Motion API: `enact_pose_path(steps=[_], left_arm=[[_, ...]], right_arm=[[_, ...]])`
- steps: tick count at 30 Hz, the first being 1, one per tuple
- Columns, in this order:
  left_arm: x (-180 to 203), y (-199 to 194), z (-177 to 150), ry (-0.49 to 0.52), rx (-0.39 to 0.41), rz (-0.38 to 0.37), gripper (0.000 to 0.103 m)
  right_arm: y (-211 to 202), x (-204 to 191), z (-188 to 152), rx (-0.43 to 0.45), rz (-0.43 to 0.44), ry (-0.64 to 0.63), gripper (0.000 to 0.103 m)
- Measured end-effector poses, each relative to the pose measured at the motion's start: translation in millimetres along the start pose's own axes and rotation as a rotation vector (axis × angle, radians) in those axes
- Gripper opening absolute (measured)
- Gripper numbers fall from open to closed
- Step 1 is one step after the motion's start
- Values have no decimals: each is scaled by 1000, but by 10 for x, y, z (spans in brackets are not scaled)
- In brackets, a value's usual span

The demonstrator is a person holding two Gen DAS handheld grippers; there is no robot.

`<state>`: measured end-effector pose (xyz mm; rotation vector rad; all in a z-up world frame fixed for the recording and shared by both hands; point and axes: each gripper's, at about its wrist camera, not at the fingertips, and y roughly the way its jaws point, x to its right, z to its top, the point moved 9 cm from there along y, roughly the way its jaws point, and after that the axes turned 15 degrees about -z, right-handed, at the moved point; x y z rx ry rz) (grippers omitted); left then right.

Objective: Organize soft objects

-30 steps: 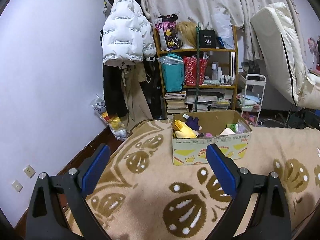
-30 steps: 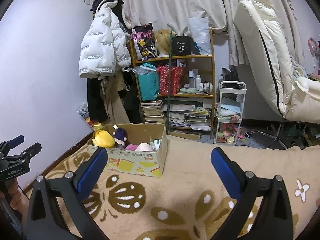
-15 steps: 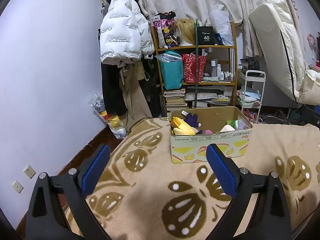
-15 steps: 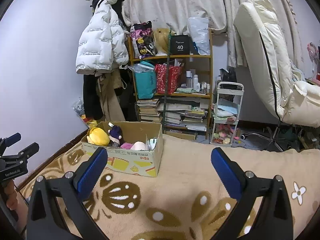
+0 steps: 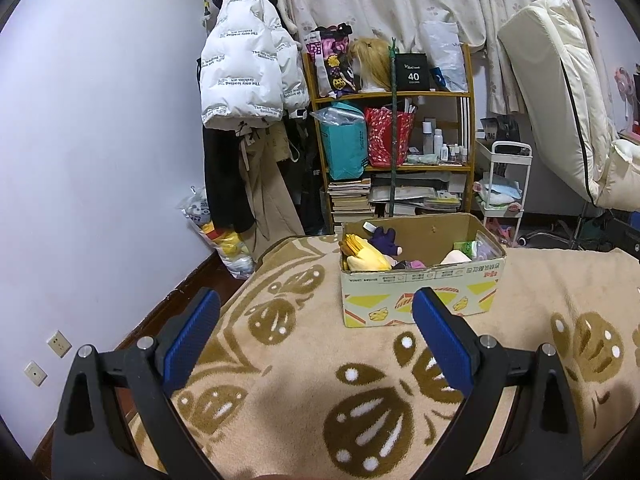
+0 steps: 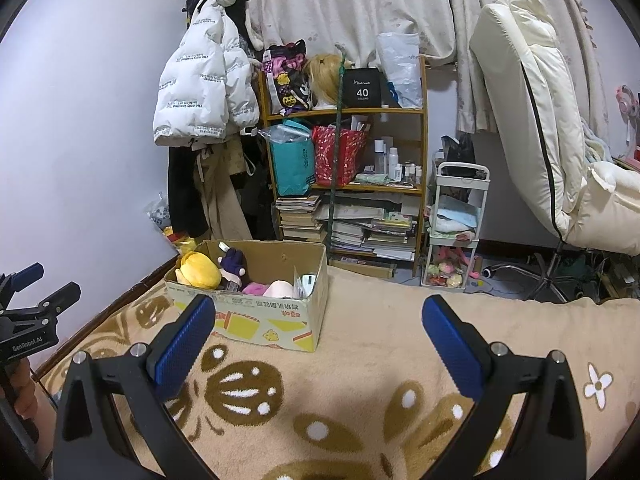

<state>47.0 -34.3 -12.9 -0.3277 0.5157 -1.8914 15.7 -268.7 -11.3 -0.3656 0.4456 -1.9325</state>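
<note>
While both grippers hover over the blanket (image 5: 304, 364), neither holds anything: the left gripper (image 5: 316, 320) has its blue pads spread wide apart, and the right gripper (image 6: 320, 324) is splayed just as widely. The box (image 5: 420, 292) stands on the blanket ahead of the left gripper, near the far edge of the bed, and in the right wrist view it sits ahead and to the left (image 6: 256, 316). Inside it, a yellow plush (image 6: 200, 270) lies at the left end, touching a purple plush (image 6: 234, 262) just beside it; a pink toy (image 6: 276, 289) rests nearer the right wall, next to a clear packet (image 6: 306, 282). Beyond the box stand a shelf (image 6: 384, 188) crammed with bags and books, and a white jacket (image 5: 240, 76) hangs on the wall. At the right view's left edge, the left gripper's frame shows, with a hand (image 6: 24, 384) beneath it.
</note>
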Motion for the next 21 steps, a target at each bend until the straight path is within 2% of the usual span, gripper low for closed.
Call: enact_pose_path(steps=[21], left_arm=[[40,27,-20,3,-11,-4,96]], right_arm=[[-3,-31,-18,-3,-4,-3,103]])
